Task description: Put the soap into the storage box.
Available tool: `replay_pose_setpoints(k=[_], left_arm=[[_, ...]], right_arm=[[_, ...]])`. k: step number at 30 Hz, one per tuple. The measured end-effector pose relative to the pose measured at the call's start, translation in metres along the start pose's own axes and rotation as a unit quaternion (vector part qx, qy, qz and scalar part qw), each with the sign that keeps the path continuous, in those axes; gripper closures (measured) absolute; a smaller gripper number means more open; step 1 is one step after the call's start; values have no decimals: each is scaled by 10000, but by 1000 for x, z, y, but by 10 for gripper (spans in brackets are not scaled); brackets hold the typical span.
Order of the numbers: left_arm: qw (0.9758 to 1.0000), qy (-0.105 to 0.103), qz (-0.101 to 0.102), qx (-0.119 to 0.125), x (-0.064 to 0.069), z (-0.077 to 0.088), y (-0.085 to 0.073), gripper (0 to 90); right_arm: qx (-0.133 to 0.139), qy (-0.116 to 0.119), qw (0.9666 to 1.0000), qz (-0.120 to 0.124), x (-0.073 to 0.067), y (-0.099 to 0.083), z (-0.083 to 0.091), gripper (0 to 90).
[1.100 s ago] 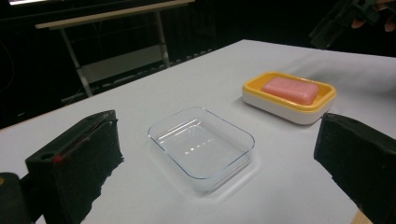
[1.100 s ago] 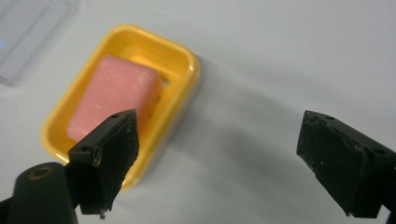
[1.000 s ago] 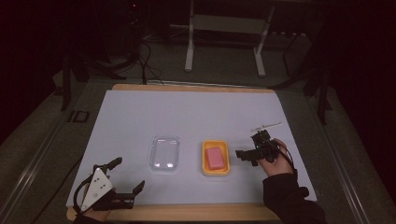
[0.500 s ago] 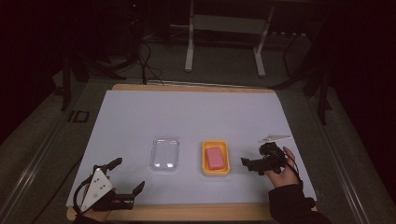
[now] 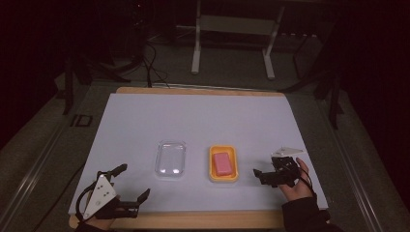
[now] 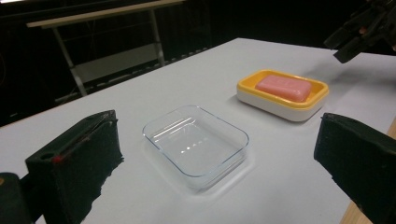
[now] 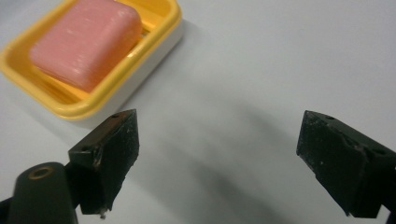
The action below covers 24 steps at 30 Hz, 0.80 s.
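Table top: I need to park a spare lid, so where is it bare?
The far half of the white table beyond the clear plastic tray and yellow soap dish is bare. The near edge is crowded by the left gripper and right gripper.

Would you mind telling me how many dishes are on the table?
2: a clear dish left of centre, empty, and a yellow dish just to its right, holding a pink soap.

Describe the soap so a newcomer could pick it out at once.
On the white table, two shallow dishes sit side by side near the person's edge. The soap lies in the yellow dish, nearer the right gripper. It is the only pink thing; the clear dish beside it is empty.
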<state>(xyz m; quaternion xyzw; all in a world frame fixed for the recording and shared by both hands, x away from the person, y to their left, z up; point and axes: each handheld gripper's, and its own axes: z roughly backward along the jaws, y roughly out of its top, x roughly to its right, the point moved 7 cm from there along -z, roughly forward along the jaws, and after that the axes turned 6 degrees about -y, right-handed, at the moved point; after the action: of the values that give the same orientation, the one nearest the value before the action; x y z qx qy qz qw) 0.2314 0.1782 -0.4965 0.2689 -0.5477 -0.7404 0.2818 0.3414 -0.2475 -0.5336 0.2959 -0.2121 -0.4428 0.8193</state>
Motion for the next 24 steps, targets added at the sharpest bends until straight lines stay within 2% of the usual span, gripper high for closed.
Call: replay_pose_setpoints(k=[2, 4, 8, 13, 18, 20, 24], left_arm=[[10000, 0, -1, -13, 0, 0, 0, 10], [10000, -8, -10, -13, 0, 0, 0, 10], [10000, -12, -38, -32, 1, 0, 0, 10], [10000, 16, -17, -42, 0, 0, -1, 10], [10000, 13, -21, -56, 0, -1, -1, 10], [10000, 15, -26, -61, 0, -1, -1, 10], [10000, 28, -23, -53, 0, 0, 0, 10]], right_arm=[[26, -65, 10000, 71, 3, 0, -1, 119], [70, 31, 10000, 6, 5, 1, 0, 118], [189, 61, 9998, -70, 6, 1, 4, 118], [280, 40, 9996, 50, 4, -2, 6, 126], [316, 117, 9994, 120, 5, -5, 6, 134], [319, 39, 9994, 156, 7, -6, 4, 135], [313, 24, 9994, 163, 7, -6, 3, 136]])
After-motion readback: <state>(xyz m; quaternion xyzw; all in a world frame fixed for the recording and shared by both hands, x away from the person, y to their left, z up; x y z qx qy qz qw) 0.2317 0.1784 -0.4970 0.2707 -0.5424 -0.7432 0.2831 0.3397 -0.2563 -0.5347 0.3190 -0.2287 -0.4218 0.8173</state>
